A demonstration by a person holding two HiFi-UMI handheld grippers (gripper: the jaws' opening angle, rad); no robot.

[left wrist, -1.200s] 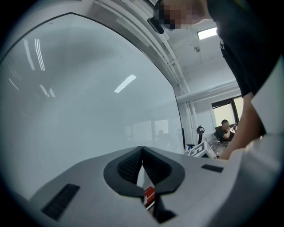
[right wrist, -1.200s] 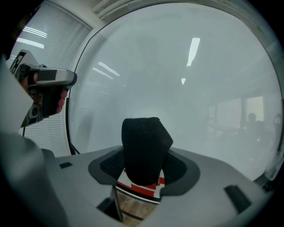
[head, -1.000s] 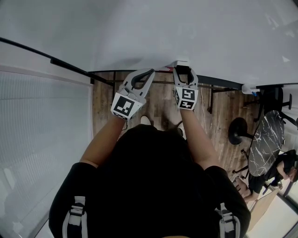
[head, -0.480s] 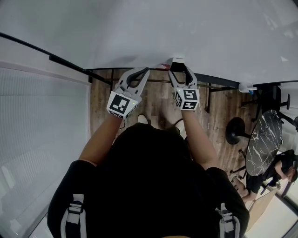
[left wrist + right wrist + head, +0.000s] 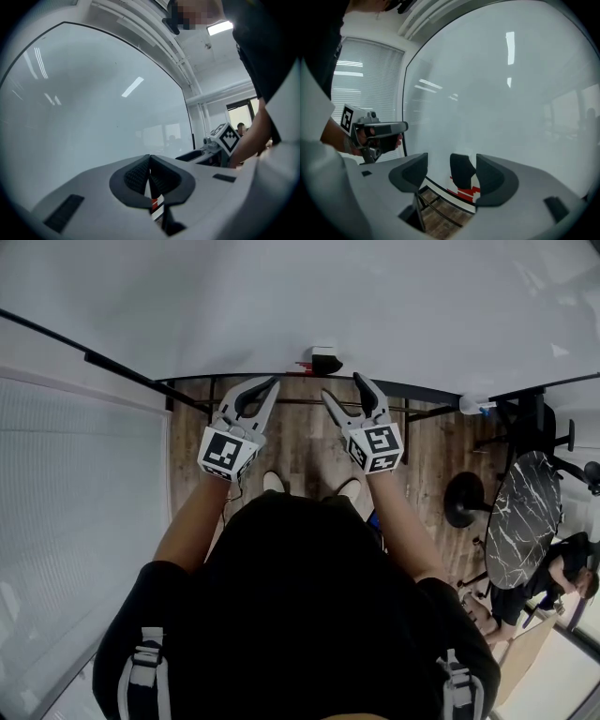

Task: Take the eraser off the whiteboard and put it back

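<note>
The eraser, dark with a red and white label, sticks to the whiteboard near its lower edge. My right gripper hangs just short of it; its jaws have just been opening and stand open with nothing between them. In the right gripper view the eraser sits on the board ahead of the open right gripper. My left gripper is shut and empty, to the left of the eraser. In the left gripper view its tips meet, and the board fills the picture.
Window blinds stand to the left of the board. Wood floor shows below it. At the right are a round marble table, a black stool and a seated person.
The right gripper opened, let go of the eraser and drew back from the board. The eraser stays stuck on the board. The left gripper shifted slightly and stayed shut.
</note>
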